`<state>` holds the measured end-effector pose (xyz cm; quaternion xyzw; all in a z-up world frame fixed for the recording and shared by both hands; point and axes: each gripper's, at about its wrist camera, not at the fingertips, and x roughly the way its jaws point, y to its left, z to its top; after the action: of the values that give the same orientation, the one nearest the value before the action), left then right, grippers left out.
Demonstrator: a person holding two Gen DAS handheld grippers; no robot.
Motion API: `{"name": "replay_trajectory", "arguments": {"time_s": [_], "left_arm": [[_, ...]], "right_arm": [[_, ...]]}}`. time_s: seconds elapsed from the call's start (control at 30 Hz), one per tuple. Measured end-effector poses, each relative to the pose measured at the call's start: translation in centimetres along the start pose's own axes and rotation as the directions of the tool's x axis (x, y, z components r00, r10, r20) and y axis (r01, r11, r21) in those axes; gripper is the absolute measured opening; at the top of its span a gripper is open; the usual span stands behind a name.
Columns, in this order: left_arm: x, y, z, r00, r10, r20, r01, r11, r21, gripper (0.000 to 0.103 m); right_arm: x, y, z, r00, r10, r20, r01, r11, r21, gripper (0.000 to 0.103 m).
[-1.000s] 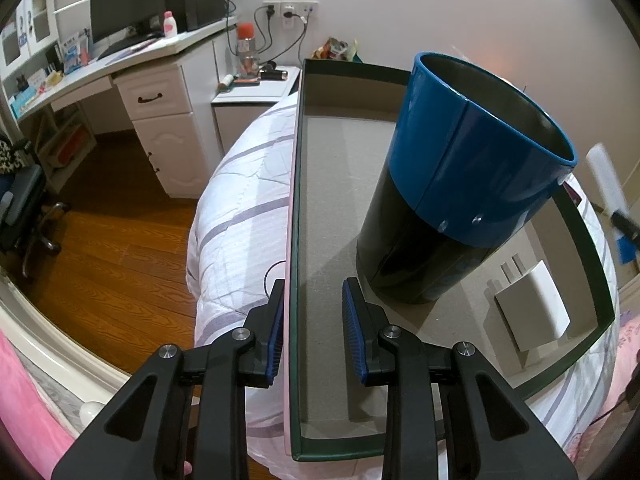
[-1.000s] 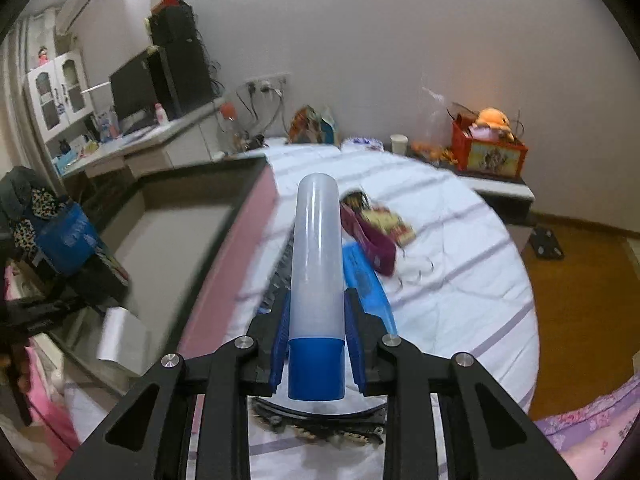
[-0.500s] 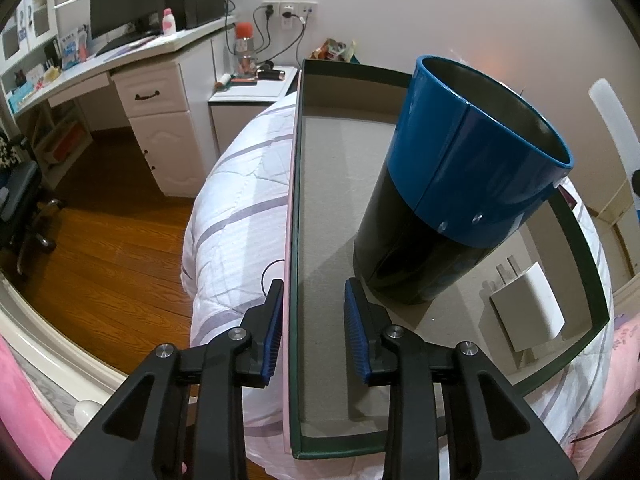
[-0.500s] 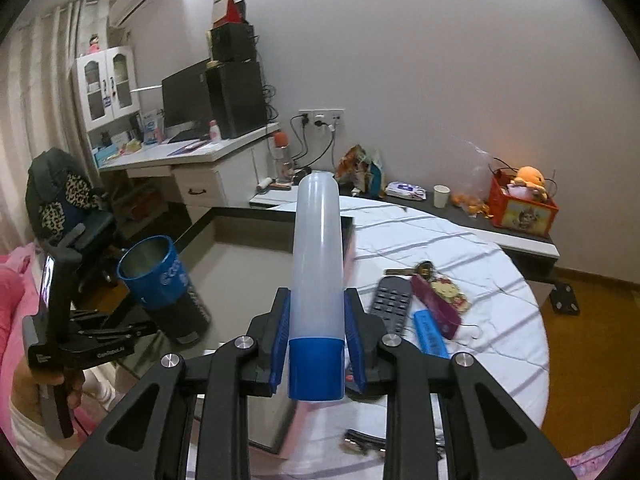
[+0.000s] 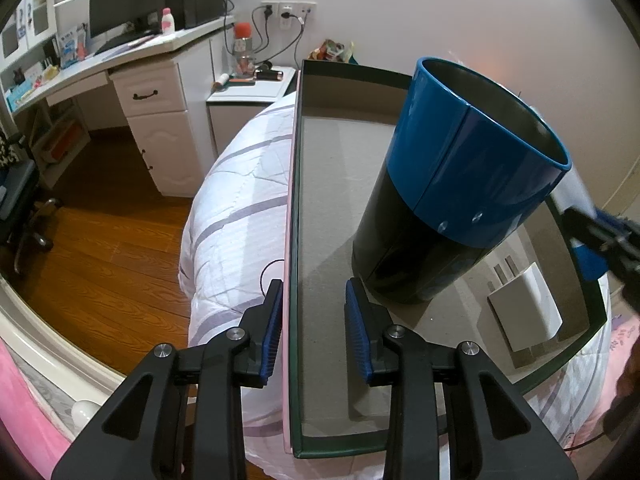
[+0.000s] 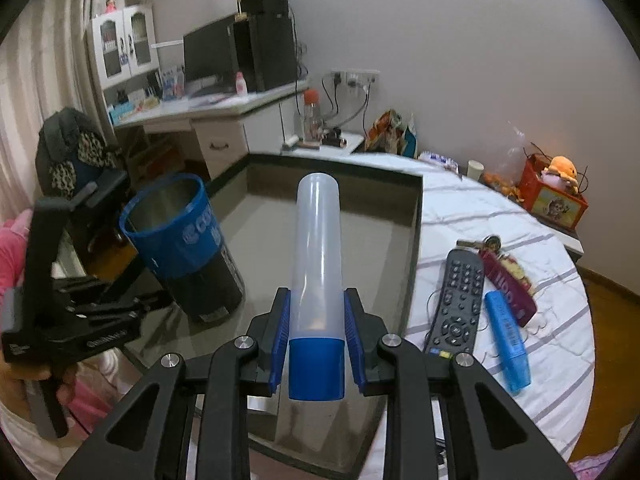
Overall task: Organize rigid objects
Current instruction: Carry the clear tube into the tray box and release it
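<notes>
Our right tool [image 6: 316,330] clamps the translucent blue-capped plastic tube [image 6: 318,264] above the dark-rimmed cardboard tray [image 6: 416,240]; our left tool [image 5: 314,322], spread, straddles its wall; the blue-and-black cylindrical can's [image 6: 184,240] lettering is unreadable.

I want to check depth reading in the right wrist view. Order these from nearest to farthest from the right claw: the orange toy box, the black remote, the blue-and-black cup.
1. Black remote, just right of the right claw, on the bedspread.
2. Blue-and-black cup, left, standing in the tray.
3. Orange toy box, far right, by the wall.
</notes>
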<state>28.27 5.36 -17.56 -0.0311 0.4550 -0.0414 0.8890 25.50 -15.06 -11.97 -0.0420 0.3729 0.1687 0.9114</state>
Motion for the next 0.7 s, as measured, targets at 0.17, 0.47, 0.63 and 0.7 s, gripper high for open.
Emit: {"name": "replay_trajectory", "arguments": {"time_s": [0.17,0.47,0.63,0.7], "left_arm": [[0.0,0.0,0.0,1.000,0.000,0.000,0.000,1.000,0.000,0.031],[0.0,0.0,0.0,1.000,0.001,0.000,-0.001,1.000,0.000,0.031],[0.0,0.0,0.0,1.000,0.001,0.000,-0.001,1.000,0.001,0.033],[-0.1,-0.1,0.0,1.000,0.002,0.000,-0.002,1.000,0.002,0.033]], "right_arm": [[1.8,0.6,-0.5,0.999,-0.013,-0.052,0.013,1.000,-0.013,0.026],[2.7,0.8,-1.2,0.996,-0.031,-0.082,0.029,0.999,-0.019,0.027],[2.3,0.7,-1.3,0.997,-0.034,-0.070,0.032,0.999,-0.019,0.042],[1.8,0.8,-1.3,0.997,-0.060,-0.052,0.058,0.998,-0.023,0.062]]}}
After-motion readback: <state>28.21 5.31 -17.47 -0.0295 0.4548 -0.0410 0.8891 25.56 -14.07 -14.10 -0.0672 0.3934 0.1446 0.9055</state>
